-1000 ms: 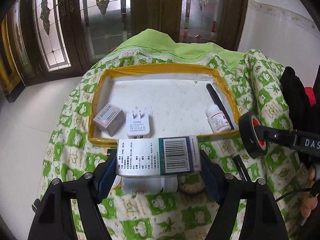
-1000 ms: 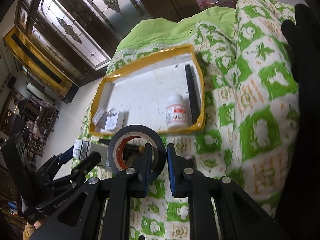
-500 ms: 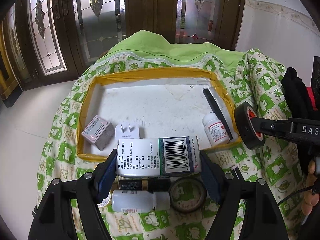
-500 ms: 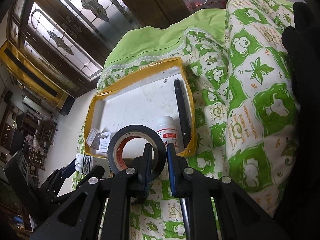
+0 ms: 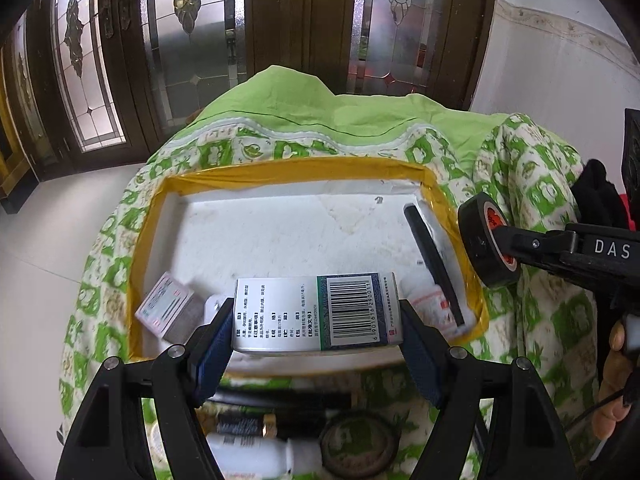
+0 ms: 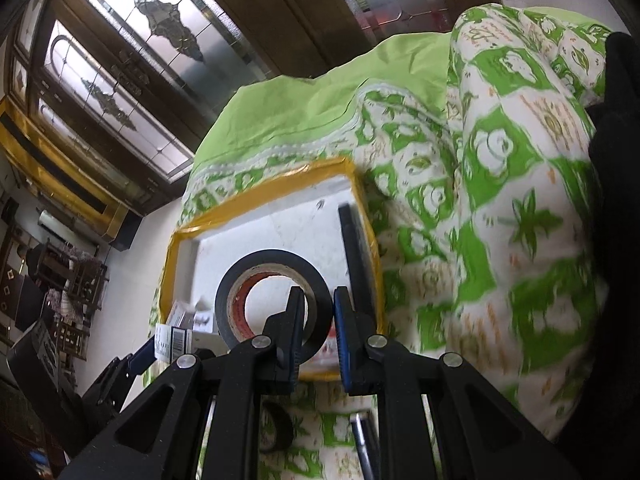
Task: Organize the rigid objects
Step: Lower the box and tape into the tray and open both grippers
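Note:
My left gripper (image 5: 316,328) is shut on a white medicine box (image 5: 314,314) with a barcode and holds it above the near edge of the white tray (image 5: 280,170) with a yellow taped rim. My right gripper (image 6: 314,320) is shut on a black tape roll (image 6: 272,300) and holds it above the tray's right side (image 6: 264,190); the roll also shows in the left wrist view (image 5: 486,240). In the tray lie a grey box (image 5: 166,306), a white bottle (image 5: 430,300), a black bar (image 5: 434,266) and a white plug, mostly hidden.
The tray lies on a green-and-white patterned quilt (image 5: 540,176). On the quilt below my left gripper lie a battery (image 5: 244,426), a white bottle (image 5: 276,456) and a round dark lid (image 5: 360,440). A black garment (image 6: 616,160) sits at the right.
Both grippers have moved forward and up over the tray with their loads. The medicine box now covers the white plug. The tape roll has come over the tray's right edge.

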